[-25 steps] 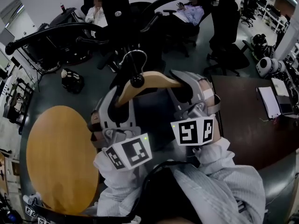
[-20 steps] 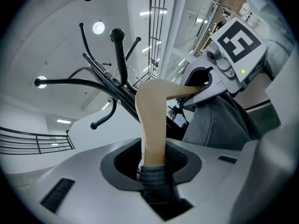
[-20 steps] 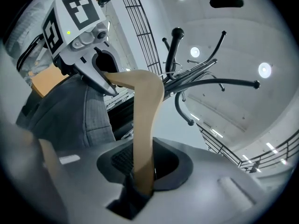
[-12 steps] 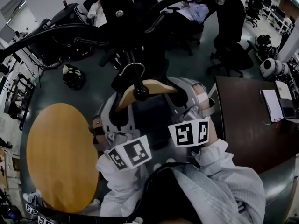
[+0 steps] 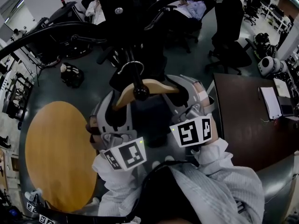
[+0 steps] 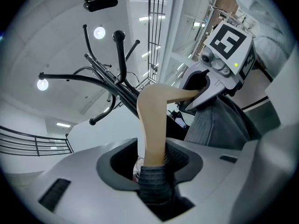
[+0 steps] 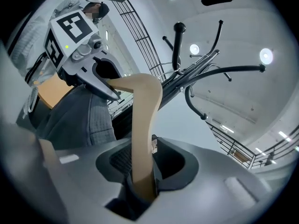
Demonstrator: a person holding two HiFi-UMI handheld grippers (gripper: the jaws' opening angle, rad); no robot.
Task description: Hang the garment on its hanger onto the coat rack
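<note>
Head view has the wooden hanger [image 5: 152,86], a dark grey garment [image 5: 152,118] draped on it, just below the black coat rack [image 5: 114,6], with its metal hook [image 5: 132,67] curled round a knob-ended peg [image 5: 139,91]. The left gripper [image 5: 113,107] has the hanger's left end between its jaws, and the right gripper [image 5: 189,97] has the right end. In both gripper views the jaws have just been opening and stand slackened, with a gap beside the wood on one side
</note>
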